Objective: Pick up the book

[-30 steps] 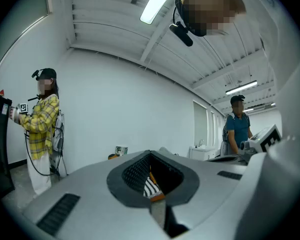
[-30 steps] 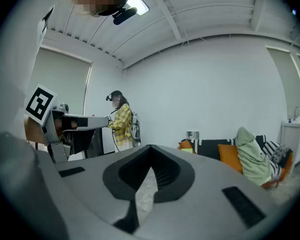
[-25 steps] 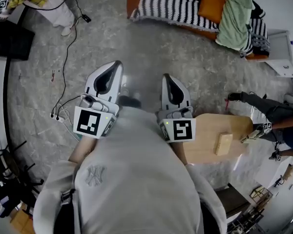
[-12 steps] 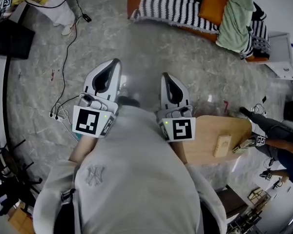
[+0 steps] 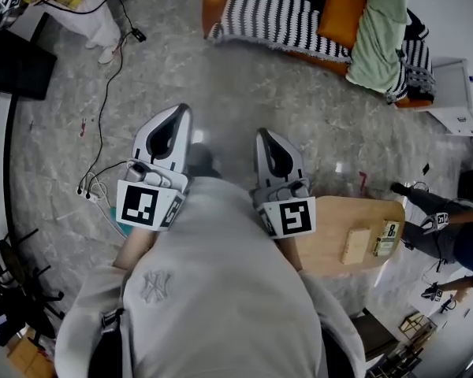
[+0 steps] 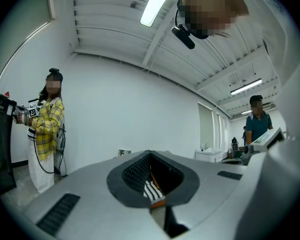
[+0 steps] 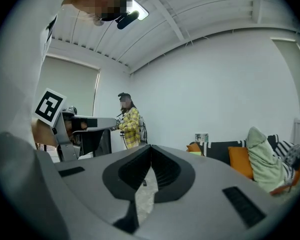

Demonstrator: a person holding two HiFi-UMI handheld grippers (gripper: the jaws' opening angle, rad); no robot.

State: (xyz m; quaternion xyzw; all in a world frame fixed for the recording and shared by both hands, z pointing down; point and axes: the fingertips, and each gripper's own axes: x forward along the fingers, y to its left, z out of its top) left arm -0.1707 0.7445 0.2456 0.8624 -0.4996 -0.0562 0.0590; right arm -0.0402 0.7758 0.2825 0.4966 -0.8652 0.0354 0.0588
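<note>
- Head view: the left gripper [image 5: 185,109] and the right gripper [image 5: 262,132] are held side by side at the chest, pointing out over bare floor. Each has its fingers closed tip to tip with nothing between them. What I take to be the book [image 5: 386,239], green-covered, lies on the small wooden table [image 5: 327,231] just beside a tan block [image 5: 355,246]. It is off to the right of the right gripper's fingers and further back than their tips, well apart from them. Another person's arm [image 5: 449,235] is near the table's far edge.
- Left gripper view: the left gripper [image 6: 150,153] has its fingers meeting at the tips, with only the distant striped sofa [image 6: 151,191] showing through the hollow. No book lies ahead of them.
- Right gripper view: the right gripper [image 7: 151,147] is closed and empty, with floor below its fingers. The table is out of view.
- Step, as I judge it: the approach has not begun. The next move calls for turning right to bring the book ahead of the fingers, parting them, then lowering onto the table.
</note>
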